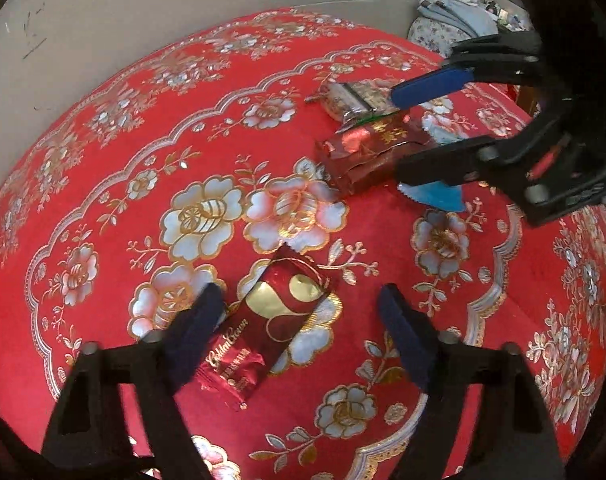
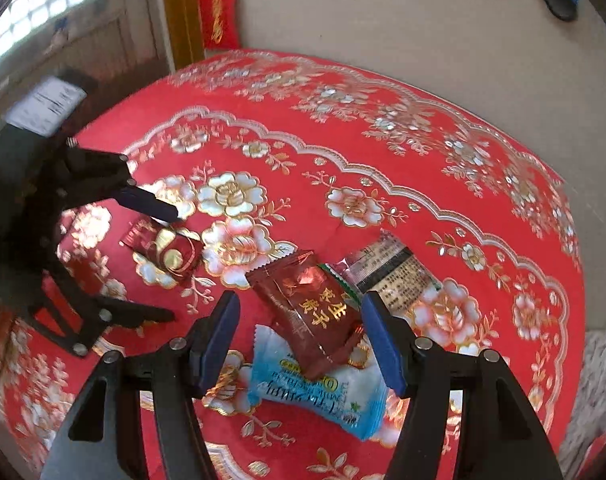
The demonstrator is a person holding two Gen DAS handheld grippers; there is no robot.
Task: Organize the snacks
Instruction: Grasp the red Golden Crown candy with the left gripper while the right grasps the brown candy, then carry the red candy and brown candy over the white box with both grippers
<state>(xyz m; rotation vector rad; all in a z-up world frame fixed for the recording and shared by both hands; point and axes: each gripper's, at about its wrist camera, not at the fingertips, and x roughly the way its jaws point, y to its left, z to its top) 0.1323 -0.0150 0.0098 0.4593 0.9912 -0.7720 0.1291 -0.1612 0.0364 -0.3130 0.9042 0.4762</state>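
Red floral tablecloth (image 1: 103, 184) lying bare toward wall. You're straddling Golden Crown wrapper (image 1: 269, 326), left gripper (image 1: 299, 308) unclenched, long axis running diagonally; right gripper (image 2: 299, 320) unclenched, straddling maroon packet (image 2: 315, 312).

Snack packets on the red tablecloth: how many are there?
4. Gold-swirl red packet lies apart at left, between the left gripper's jaws. Brown-red packet lies on the blue-white packet. Clear grey packet lies just behind them. More may be hidden.

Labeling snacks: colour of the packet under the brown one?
Light blue and white packet, green lettering; clearest in the right wrist view.
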